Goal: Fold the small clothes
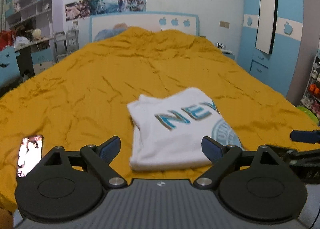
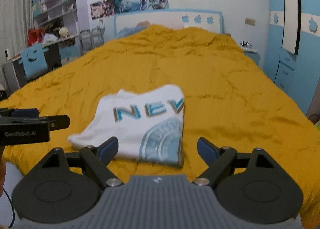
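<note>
1. Clearly, a folded white shirt (image 1: 176, 131) is seen lying on the mustard-yellow bedspread (image 1: 100, 81), in the lower middle of the left wrist view; blue letters reading "NEV" and part of a round blue emblem are shown on its top face.
2. The left gripper (image 1: 161, 148) is held low at the bottom of that frame, its blue-padded fingers spread wide apart, with nothing between them; the shirt's near edge is seen in the gap, beyond the tips.
3. A phone (image 1: 30, 155) with a lit screen is found at the lower left of the same frame, lying on the bedspread beside the left finger.
4. In the right wrist view, the shirt (image 2: 140, 127) is placed at the centre of the frame, and the right gripper (image 2: 158, 149) is likewise held with fingers spread apart and nothing gripped.
5. The left gripper (image 2: 50, 122) is seen from the side at the left edge of that frame, near the shirt's left corner.
6. A white and blue headboard (image 1: 144, 23) is shown at the upper middle, with a blue wardrobe (image 1: 276, 29) at the right.
</note>
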### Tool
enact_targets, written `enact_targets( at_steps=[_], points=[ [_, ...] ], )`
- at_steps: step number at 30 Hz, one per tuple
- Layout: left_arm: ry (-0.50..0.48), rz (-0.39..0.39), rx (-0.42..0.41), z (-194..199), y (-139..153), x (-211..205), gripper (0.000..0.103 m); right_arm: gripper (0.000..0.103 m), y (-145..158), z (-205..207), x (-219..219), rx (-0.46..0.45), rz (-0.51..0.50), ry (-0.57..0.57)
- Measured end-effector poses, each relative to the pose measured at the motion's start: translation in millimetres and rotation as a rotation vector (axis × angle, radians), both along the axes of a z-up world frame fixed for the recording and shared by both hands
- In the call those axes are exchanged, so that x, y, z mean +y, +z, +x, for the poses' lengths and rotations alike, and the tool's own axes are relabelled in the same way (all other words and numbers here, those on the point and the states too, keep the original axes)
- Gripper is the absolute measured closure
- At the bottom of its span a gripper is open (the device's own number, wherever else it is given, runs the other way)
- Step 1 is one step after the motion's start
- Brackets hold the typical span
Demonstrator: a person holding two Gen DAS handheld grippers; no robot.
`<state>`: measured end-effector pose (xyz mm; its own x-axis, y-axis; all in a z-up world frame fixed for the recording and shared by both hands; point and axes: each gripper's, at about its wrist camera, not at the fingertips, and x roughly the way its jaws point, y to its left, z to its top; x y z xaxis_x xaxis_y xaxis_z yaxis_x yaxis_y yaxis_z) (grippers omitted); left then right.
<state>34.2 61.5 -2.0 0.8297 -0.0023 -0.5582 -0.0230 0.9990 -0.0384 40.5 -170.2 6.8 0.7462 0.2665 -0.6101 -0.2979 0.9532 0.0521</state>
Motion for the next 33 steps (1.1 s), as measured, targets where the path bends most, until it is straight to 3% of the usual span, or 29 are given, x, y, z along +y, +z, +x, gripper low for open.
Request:
enact_targets(
  at_steps=[5, 11, 33],
  points=[
    [-0.004, 0.007, 0.022, -12.1, -8.7, -11.7, 0.000, 0.021, -17.8, -11.1, 2.5, 0.052, -0.013, 0.005],
    [-0.011, 0.025, 0.035, -21.4, -11.9, -21.4, 0.000, 0.021, -27.8, -24.9, 3.5, 0.049, -0.024, 0.001],
    [-0.006, 0.026, 0.046, -21.3, -12.4, -22.7, 0.000, 0.021, -26.9, -24.2, 3.0, 0.041, -0.025, 0.005]
  ],
)
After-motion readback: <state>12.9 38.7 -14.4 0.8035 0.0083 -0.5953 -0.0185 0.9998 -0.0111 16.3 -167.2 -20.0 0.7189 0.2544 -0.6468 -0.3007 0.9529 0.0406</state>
